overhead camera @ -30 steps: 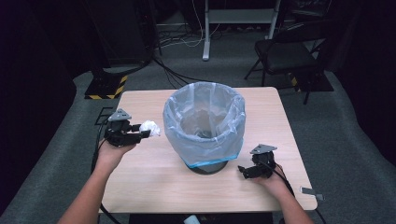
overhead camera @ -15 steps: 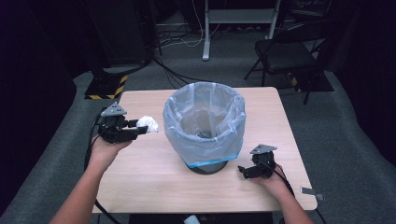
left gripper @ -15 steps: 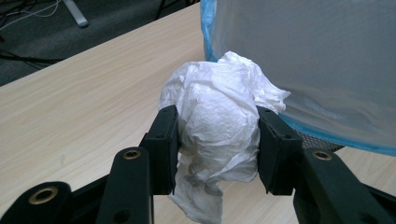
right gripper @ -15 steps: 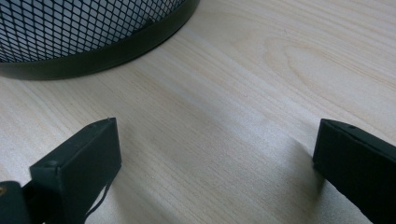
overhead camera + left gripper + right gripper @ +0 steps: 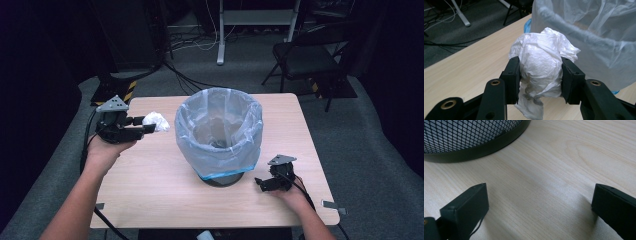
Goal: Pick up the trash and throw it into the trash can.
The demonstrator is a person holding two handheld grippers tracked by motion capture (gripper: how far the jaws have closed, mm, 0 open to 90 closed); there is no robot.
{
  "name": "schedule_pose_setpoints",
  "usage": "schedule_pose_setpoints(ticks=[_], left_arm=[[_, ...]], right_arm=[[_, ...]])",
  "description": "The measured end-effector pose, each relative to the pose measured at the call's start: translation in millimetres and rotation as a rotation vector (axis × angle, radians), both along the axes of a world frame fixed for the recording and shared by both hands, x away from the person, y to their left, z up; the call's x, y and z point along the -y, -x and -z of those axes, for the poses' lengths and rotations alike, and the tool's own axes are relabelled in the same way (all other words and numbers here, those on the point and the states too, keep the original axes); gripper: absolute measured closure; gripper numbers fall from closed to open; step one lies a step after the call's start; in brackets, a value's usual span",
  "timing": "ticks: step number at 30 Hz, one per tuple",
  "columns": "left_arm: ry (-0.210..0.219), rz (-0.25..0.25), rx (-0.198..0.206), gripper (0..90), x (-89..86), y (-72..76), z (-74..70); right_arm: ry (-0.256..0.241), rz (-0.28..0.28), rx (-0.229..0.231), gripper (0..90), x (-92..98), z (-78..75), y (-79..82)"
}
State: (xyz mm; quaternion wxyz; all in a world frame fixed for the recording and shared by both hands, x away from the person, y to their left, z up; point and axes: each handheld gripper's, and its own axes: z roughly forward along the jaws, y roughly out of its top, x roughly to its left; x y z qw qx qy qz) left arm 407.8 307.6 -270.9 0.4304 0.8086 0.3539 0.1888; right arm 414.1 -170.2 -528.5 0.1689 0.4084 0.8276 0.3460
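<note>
My left gripper (image 5: pixel 146 128) clenches a crumpled white wad (image 5: pixel 541 62), probably paper, just left of the lined bin (image 5: pixel 220 131). My right gripper (image 5: pixel 539 207) rests released on the worktop (image 5: pixel 150 185).

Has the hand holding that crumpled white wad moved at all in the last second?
Yes. The left gripper with the white wad has risen and gone farther up the table, beside the lined bin.

Both grippers are matte black: the left gripper (image 5: pixel 145 127) at mid-left of the high view, the right gripper (image 5: pixel 259 183) at lower right. Each carries a grey three-cornered plate on top and trails a black cable. Brass-ringed holes stud the arms, small screws the blocky pads. Forearms bare, no sleeves
</note>
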Motion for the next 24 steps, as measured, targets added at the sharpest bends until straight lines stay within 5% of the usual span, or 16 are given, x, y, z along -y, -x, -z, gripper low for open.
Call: schedule_pose_setpoints(ticks=[11, 24], left_arm=[[-0.001, 0.034, 0.022, 55.7, 10.7, 1.1, -24.7], [-0.001, 0.108, 0.057, 55.8, 49.1, -3.7, -43.1]], right_arm=[[0.0, 0.0, 0.0, 0.2, 0.0, 0.0, 0.1], [0.0, -0.001, 0.0, 0.2, 0.0, -0.1, 0.0]])
